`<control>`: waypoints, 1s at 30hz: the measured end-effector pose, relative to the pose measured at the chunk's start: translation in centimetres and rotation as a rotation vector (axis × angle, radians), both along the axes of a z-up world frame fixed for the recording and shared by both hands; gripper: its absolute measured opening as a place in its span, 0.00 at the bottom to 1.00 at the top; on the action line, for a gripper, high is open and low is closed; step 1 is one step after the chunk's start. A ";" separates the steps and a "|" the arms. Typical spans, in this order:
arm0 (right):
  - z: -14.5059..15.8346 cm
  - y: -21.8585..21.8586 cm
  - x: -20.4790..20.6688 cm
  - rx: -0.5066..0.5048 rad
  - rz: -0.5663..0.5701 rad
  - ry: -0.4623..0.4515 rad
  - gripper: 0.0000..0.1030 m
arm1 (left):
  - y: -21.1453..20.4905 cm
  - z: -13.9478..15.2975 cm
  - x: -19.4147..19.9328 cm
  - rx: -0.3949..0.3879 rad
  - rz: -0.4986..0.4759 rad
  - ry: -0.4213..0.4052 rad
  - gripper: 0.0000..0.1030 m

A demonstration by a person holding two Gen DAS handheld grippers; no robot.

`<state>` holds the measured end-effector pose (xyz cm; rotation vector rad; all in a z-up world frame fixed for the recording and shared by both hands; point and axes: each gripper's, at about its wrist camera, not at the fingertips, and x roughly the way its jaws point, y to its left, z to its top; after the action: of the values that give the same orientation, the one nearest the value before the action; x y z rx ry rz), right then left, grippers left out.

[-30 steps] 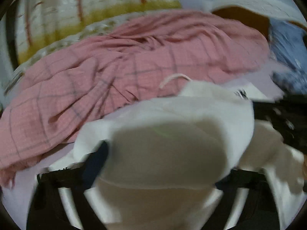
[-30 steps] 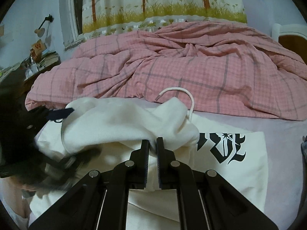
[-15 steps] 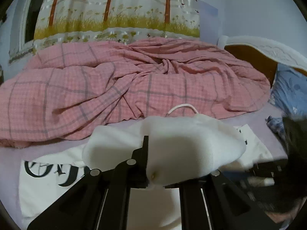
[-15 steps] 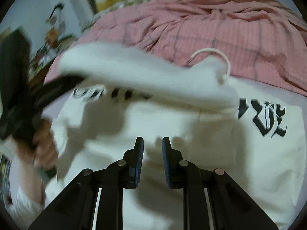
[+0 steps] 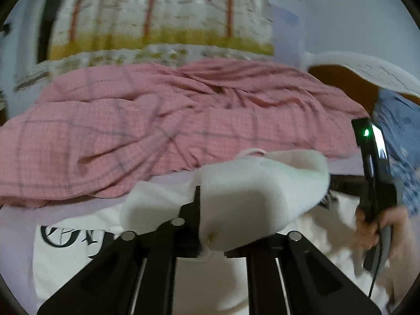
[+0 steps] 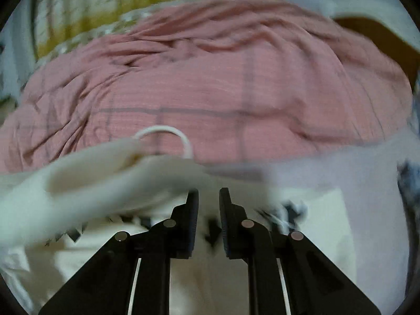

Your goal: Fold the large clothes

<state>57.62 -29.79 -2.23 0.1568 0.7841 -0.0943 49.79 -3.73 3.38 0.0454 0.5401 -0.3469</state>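
A white hoodie (image 5: 86,260) with black lettering lies flat on the lilac bed sheet. My left gripper (image 5: 210,236) is shut on a raised fold of the white hoodie (image 5: 252,199), which drapes over its right finger. The hoodie also shows in the right wrist view (image 6: 312,239), with its drawstring loop (image 6: 168,134) sticking up. My right gripper (image 6: 208,210) is slightly open and empty above the hoodie's lettering, with the raised fold (image 6: 92,183) to its left. The right gripper's body and the hand holding it (image 5: 375,199) show at the right of the left wrist view.
A crumpled pink checked duvet (image 5: 162,131) fills the bed behind the hoodie, also in the right wrist view (image 6: 223,86). A patterned curtain (image 5: 162,21) hangs behind. A white headboard (image 5: 367,71) and a blue pillow (image 5: 399,120) are at right.
My right gripper has let go of the hoodie, opened a little and moved right. My left gripper still holds the fold and has carried it right over the garment.
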 end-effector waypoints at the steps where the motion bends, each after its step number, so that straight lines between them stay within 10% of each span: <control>1: 0.1 -1.2 -0.6 0.029 -0.020 0.006 0.15 | -0.1 0.2 -0.1 0.005 -0.023 0.004 0.20; 9: 6.0 -6.2 -5.4 0.129 -0.111 -0.139 0.18 | 2.6 5.5 -4.5 -0.164 -0.184 -0.144 0.70; 16: 7.2 -1.7 -6.3 0.080 0.021 -0.153 0.31 | 2.7 6.8 -4.8 -0.127 -0.040 -0.203 0.71; 21: 3.9 2.6 -4.7 0.086 0.175 -0.068 0.32 | 3.2 1.7 1.0 -0.221 -0.071 0.075 0.71; 27: -1.2 4.8 -2.6 0.086 0.217 0.062 0.32 | 3.3 -4.3 4.9 0.047 0.230 0.166 0.55; 30: -3.0 3.1 -1.9 0.176 0.201 0.104 0.32 | 4.3 -5.9 6.2 0.056 0.279 0.211 0.55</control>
<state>55.75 -26.68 -5.27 0.2405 0.9084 0.1585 55.96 0.60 -2.51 -0.0129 0.7555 -0.0638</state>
